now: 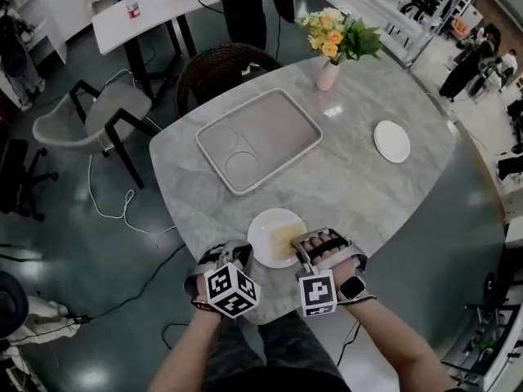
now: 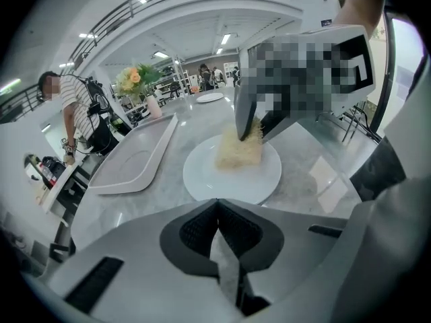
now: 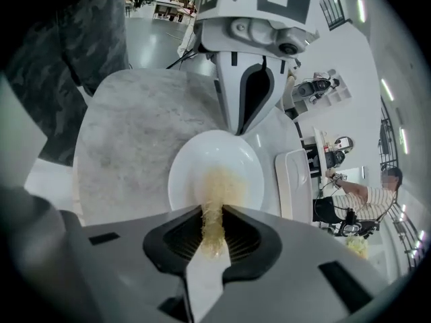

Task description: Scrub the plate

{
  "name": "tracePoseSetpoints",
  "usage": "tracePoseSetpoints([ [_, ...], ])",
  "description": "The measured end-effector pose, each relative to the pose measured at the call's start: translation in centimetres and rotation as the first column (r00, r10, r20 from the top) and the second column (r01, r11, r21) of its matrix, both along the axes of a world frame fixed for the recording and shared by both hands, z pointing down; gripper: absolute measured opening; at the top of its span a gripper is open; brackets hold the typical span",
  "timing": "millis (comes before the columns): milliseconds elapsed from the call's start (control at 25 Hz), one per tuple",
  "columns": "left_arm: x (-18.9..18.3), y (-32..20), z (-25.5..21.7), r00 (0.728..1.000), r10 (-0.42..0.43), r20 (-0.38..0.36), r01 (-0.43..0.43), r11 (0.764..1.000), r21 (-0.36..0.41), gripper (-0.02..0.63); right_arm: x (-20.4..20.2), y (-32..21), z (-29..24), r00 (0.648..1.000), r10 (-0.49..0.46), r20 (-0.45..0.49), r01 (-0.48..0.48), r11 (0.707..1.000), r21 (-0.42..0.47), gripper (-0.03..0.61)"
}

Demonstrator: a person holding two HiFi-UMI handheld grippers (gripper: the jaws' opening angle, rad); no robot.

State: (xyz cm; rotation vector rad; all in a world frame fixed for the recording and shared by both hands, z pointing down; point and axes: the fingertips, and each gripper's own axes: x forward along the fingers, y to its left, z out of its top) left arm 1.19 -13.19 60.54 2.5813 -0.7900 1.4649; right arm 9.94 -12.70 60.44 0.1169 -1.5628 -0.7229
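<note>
Left gripper [image 2: 217, 204]: jaws closed tip to tip, nothing between them. It sits low over the table [image 1: 351, 186], at the near edge.

Right gripper [image 3: 212, 210]: jaws clamped on a yellow sponge [image 3: 217, 187]. The sponge sticks out past the jaw tips and its free end lies on the plate [image 3: 202, 155].

Plate: white and round, flat on the table. It lies directly ahead of the right gripper and under the sponge, and just ahead and to the right of the left gripper. In the right gripper view the left gripper's tips stand at the plate's far rim; whether they touch it cannot be confirmed. The sponge covers the part of the plate nearer the right gripper.

Beyond both grippers, well apart from the plate, lies a grey tray [image 1: 259, 140] with two round recesses. Farther out stands a vase [image 1: 328, 73] of flowers. A second plate [image 1: 392, 141] lies ahead and right of the right gripper.
</note>
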Motion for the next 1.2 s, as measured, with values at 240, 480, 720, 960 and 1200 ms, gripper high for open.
tracePoseSetpoints([
  [240,0.2,0.2,-0.1,1.0,-0.006,0.003,0.006,1.0,0.003,0.011,-1.3,3.0,-0.1,0.999,-0.039,0.024,0.04,0.998,-0.051,0.075],
  [480,0.0,0.3,-0.2,1.0,-0.016,-0.008,0.016,1.0,-0.006,0.011,-1.2,4.6,-0.9,0.998,-0.057,0.022,0.058,0.996,-0.061,0.075],
  [720,0.1,0.7,-0.1,1.0,-0.005,0.011,0.005,1.0,-0.011,0.011,1.4,4.6,-0.9,0.999,-0.042,-0.027,0.041,0.999,-0.029,0.075],
  [960,0.2,1.0,0.1,0.999,-0.016,0.029,0.016,1.0,-0.016,0.011,3.8,2.4,-1.2,0.998,0.047,-0.031,-0.047,0.999,0.002,0.075],
  [1200,0.1,1.1,0.3,0.997,-0.057,0.051,0.058,0.998,-0.018,0.012,3.7,4.4,-1.0,0.999,0.045,0.002,-0.045,0.999,-0.025,0.075],
])
